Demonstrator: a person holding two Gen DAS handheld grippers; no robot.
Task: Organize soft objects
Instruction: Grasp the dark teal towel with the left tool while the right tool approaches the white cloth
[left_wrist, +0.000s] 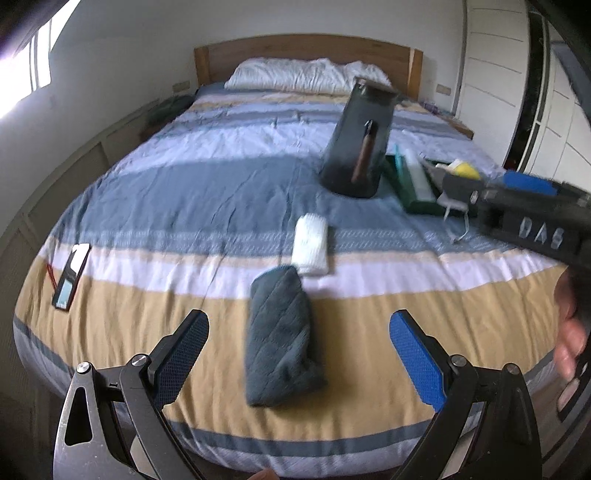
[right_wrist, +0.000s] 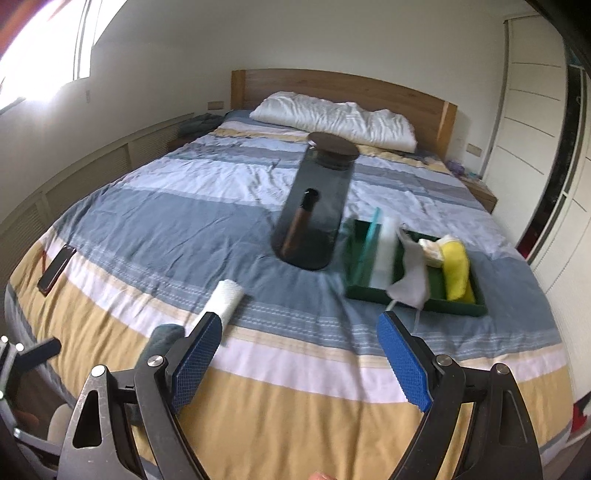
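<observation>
A folded dark teal towel (left_wrist: 280, 339) lies on the striped bedspread (left_wrist: 184, 192) near the foot of the bed. A rolled white cloth (left_wrist: 310, 243) lies just beyond it. My left gripper (left_wrist: 297, 350) is open and empty, its jaws either side of the teal towel, above it. My right gripper (right_wrist: 297, 354) is open and empty over the bedspread (right_wrist: 295, 387); the white roll (right_wrist: 225, 295) and the teal towel (right_wrist: 162, 338) sit by its left finger. A green tray (right_wrist: 458, 308) holds a yellow cloth (right_wrist: 456, 267), a grey cloth (right_wrist: 410, 277) and a white item.
A tall dark container (right_wrist: 314, 206) with a brown bottle inside stands mid-bed beside the tray. A phone (left_wrist: 72, 275) lies at the bed's left edge. A white pillow (right_wrist: 332, 116) rests against the wooden headboard. Wardrobe doors stand at the right.
</observation>
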